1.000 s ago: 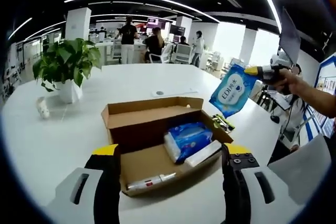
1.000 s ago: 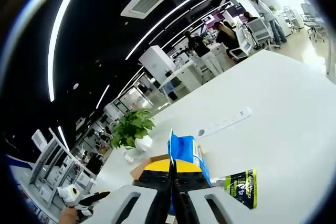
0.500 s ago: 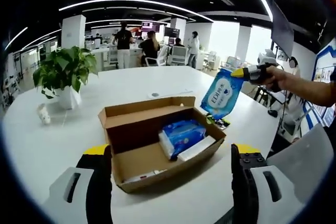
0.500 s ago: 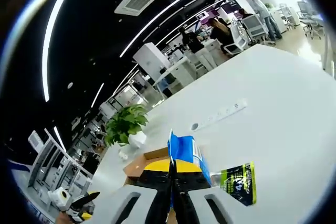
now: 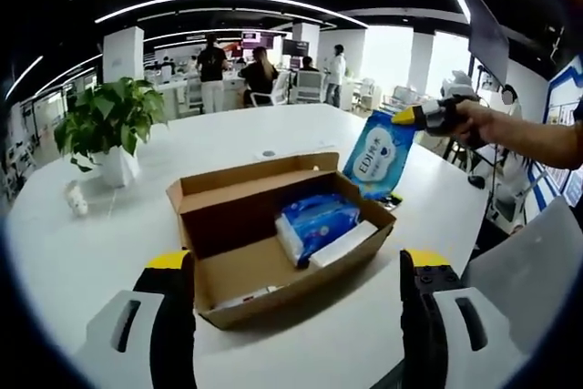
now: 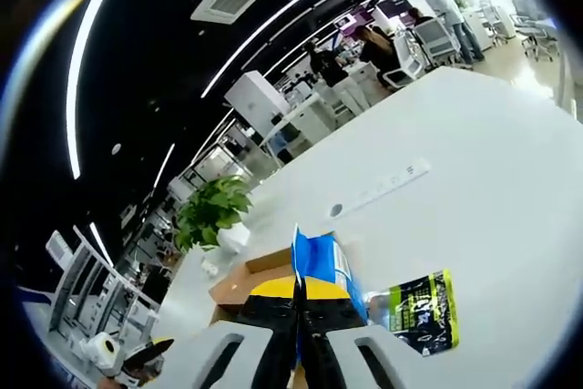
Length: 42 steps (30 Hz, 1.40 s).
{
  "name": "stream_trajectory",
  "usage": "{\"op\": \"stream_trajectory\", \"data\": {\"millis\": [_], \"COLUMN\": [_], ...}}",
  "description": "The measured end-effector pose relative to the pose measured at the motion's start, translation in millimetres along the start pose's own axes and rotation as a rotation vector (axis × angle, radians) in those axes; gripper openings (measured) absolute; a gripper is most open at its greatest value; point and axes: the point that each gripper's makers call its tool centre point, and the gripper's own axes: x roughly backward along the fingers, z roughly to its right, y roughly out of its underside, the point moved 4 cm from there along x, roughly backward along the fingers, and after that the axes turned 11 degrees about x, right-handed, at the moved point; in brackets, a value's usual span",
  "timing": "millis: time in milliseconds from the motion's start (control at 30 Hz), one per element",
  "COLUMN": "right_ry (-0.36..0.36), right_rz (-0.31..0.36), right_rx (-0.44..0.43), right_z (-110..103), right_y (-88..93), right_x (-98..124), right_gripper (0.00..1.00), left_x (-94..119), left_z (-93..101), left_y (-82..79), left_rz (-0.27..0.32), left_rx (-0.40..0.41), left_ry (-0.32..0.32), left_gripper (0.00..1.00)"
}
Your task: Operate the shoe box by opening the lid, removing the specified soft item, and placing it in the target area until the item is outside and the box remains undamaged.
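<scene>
My right gripper (image 6: 299,316) is clenched on the blue wipes pack (image 5: 378,154), holding it in the air just beyond the right far corner of the shoe box (image 5: 273,234). My left gripper (image 5: 296,316) stands released, jaws wide, near the box's front. The box sits open on the white table (image 5: 82,243); a blue packet (image 5: 317,223) lies inside. A green-black pouch (image 6: 421,309), possibly a snack, lies right of the box.

Open-plan office, pretty clearly: people (image 5: 258,72) at desks top centre of left gripper view, strip ceiling lights (image 5: 228,2), big white table (image 5: 82,243), potted plant (image 5: 107,129) left.
</scene>
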Motion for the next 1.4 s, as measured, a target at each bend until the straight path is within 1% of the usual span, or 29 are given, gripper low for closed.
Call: {"op": "stream_trajectory", "data": {"millis": [133, 167, 367, 500, 633, 1167, 1267, 1400], "right_ry": [0.003, 0.002, 0.012, 0.028, 0.043, 0.128, 0.149, 0.159], "right_rz": [-0.002, -0.006, -0.008, -0.019, -0.014, -0.013, -0.024, -0.058], "right_rx": [-0.013, -0.029, -0.068, -0.077, -0.098, -0.069, -0.052, -0.03], "right_z": [-0.3, 0.4, 7.2, 14.9, 25.1, 61.3, 70.1, 82.0], "right_y": [4.1, 5.9, 13.0, 20.0, 23.4, 24.9, 26.2, 31.0], "right_x": [-4.1, -5.6, -10.7, -12.7, -11.1, -7.6, -7.7, -8.1], "right_gripper": [0.0, 0.0, 0.0, 0.0, 0.0, 0.0, 0.0, 0.0], "left_x": [-0.6, -0.5, -0.6, -0.5, -0.4, -1.4, -1.3, -1.5], "left_z": [0.3, 0.4, -0.3, -0.8, -1.6, -4.1, -3.8, -4.4], "left_y": [0.0, 0.3, 2.1, 3.0, 4.3, 10.3, 10.2, 12.1], "left_rz": [0.003, 0.003, 0.0, -0.001, -0.005, -0.024, -0.024, -0.032], "left_rx": [0.002, 0.005, 0.01, 0.013, 0.015, 0.023, 0.024, 0.026], "left_ry": [0.004, 0.005, 0.008, 0.009, 0.009, 0.006, 0.007, 0.007], "left_gripper": [0.96, 0.96, 0.96, 0.95, 0.95, 0.94, 0.94, 0.94]}}
